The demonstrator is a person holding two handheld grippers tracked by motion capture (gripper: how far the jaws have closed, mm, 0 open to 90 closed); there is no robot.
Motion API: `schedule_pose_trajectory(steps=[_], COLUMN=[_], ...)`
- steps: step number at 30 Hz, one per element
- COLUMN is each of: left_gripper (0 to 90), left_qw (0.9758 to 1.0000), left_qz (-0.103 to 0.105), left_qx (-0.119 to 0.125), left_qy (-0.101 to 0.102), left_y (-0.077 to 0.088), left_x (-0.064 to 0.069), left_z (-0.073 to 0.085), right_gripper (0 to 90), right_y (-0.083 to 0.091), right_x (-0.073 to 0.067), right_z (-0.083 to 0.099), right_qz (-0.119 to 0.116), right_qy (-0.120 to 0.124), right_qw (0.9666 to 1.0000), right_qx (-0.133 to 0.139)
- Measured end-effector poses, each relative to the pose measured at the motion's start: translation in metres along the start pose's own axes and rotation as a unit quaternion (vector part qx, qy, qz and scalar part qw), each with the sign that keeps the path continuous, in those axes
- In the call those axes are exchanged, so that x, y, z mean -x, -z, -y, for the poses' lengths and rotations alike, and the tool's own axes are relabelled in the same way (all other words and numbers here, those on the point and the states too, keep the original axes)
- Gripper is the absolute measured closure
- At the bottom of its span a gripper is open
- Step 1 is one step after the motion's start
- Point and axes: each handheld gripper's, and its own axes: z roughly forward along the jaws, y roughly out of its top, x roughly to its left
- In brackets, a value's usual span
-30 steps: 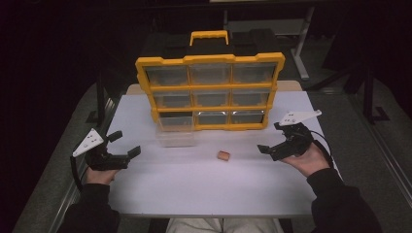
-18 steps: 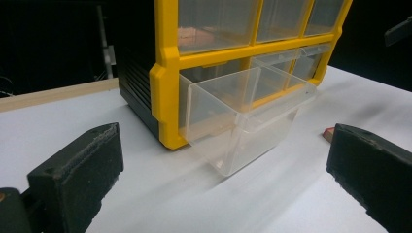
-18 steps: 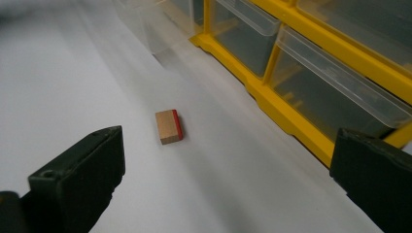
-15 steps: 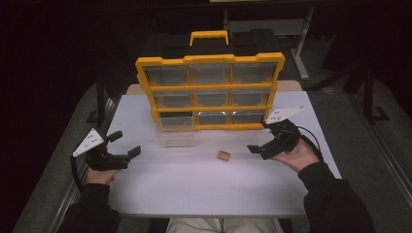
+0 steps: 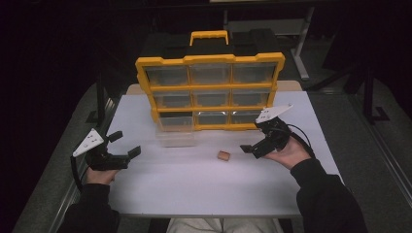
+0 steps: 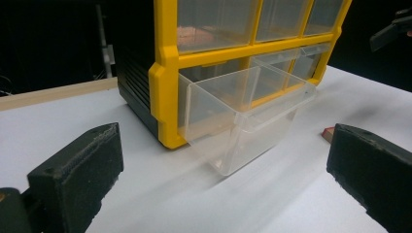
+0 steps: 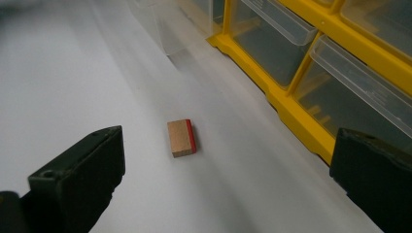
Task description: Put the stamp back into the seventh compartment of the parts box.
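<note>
A white table (image 5: 194,189) holds a yellow organizer (image 5: 211,92) with nine clear drawers in three rows and a yellow handle on top. It stands upright at the far side of the table, its drawer fronts facing the person. No brand, label or writing can be read on it or anywhere else.

The bottom-left drawer (image 6: 243,116) is pulled out and tilts down, its front edge resting on the table. It looks empty in the left gripper view.

A small wooden block (image 7: 181,138) with one red edge lies flat on the table in front of the organizer, between the pulled drawer and the right gripper (image 5: 256,145). It touches neither.

The right gripper is held above the table just right of the block, pointing at it, its jaws spread wide and holding nothing. In the right gripper view the block sits between the two jaws, farther off.

The left gripper (image 5: 127,145) is at the table's left edge, well apart from the block, jaws also wide and empty, aimed toward the pulled drawer.
</note>
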Motion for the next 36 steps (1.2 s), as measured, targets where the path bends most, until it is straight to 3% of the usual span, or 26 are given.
schedule_pose_trajectory(steps=[36], left_gripper=[0.0], left_qw=[1.0], left_qz=[0.003], left_qx=[0.0], left_qy=[-0.003], left_y=[-0.001], left_x=[0.001], left_z=[0.0], right_gripper=[0.0], right_y=[-0.048], right_x=[0.007], right_z=[-0.011], right_qz=[-0.028], right_qy=[0.015], right_qw=[0.9977], right_qx=[-0.06])
